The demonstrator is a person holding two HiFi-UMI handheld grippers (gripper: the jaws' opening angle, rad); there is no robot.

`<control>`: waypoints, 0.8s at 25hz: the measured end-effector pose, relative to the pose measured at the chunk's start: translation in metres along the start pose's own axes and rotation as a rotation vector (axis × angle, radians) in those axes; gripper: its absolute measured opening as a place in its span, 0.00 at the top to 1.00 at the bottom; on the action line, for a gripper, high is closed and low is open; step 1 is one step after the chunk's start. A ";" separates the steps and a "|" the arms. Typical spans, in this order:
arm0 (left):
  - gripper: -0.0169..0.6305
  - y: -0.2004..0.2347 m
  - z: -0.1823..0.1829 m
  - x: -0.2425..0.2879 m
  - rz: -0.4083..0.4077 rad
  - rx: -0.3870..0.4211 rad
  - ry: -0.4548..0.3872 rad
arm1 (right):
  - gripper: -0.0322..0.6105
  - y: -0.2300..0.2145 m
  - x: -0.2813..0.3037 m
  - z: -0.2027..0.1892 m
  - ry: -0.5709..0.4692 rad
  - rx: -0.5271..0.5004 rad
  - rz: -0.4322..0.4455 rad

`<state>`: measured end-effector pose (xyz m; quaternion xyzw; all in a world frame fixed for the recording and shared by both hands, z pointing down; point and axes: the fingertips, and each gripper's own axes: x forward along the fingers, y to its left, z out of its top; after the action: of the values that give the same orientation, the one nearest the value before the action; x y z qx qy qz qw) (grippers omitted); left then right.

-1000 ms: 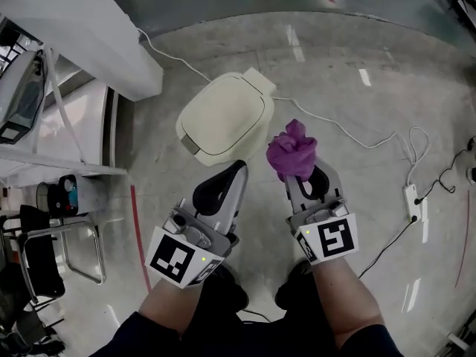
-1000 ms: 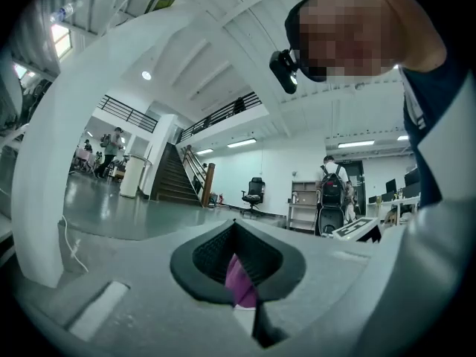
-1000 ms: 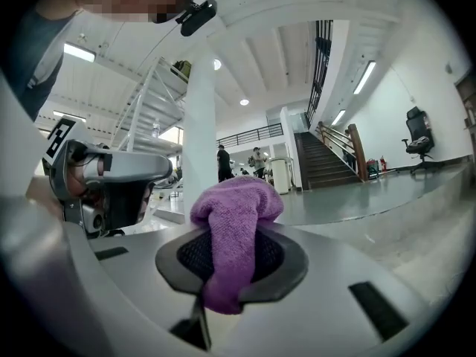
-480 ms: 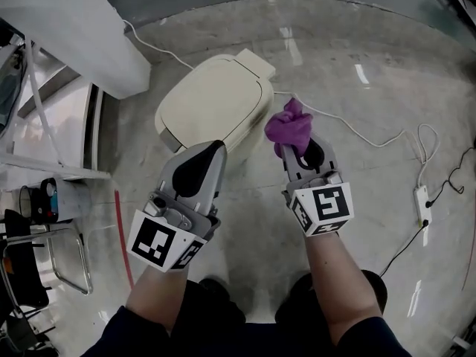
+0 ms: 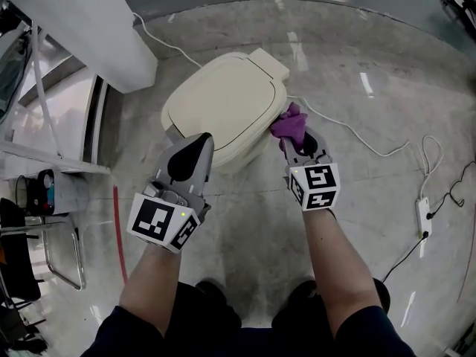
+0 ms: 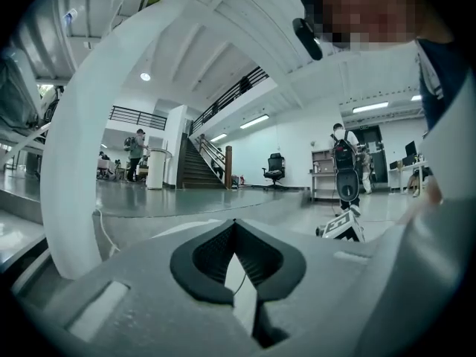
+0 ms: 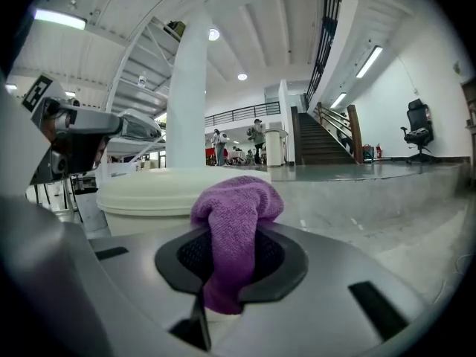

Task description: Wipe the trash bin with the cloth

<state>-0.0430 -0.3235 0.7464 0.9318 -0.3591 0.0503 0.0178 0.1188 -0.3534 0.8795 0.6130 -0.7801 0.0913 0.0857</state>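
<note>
Holding a bunched purple knitted cloth (image 5: 288, 125) pinched fast between its closed jaws, the right gripper (image 5: 296, 141) is presenting the wad to the right-hand rim of the cream plastic trash bin (image 5: 223, 103). The bin is standing lid-down on the polished grey floor (image 5: 245, 229) just ahead of the person. The cloth is sitting against or just beside the lid's edge, and neither view is settling whether it is actually touching. The left gripper (image 5: 195, 143) is hovering over the bin's near left side with its jaws together on nothing. A thin white cable (image 5: 349, 136) is trailing across the floor to the right of the bin.

Judging by this, the wiping is only just beginning. The cloth is gripped and brought to the bin, which is the part that looks done. The lid top, the far side and the left wall are all looking unvisited by the cloth, so nearly the whole wipe is left.
</note>
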 end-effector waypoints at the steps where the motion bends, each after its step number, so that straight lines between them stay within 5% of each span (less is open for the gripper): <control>1: 0.98 0.003 -0.003 0.001 0.008 0.000 0.007 | 0.83 0.001 0.005 -0.003 0.008 -0.003 0.004; 20: 0.98 0.025 -0.060 0.009 0.077 0.012 0.177 | 0.83 0.011 0.043 -0.069 0.127 -0.121 0.029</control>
<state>-0.0585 -0.3437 0.8069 0.9093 -0.3914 0.1350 0.0418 0.0995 -0.3743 0.9564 0.5884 -0.7858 0.0840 0.1708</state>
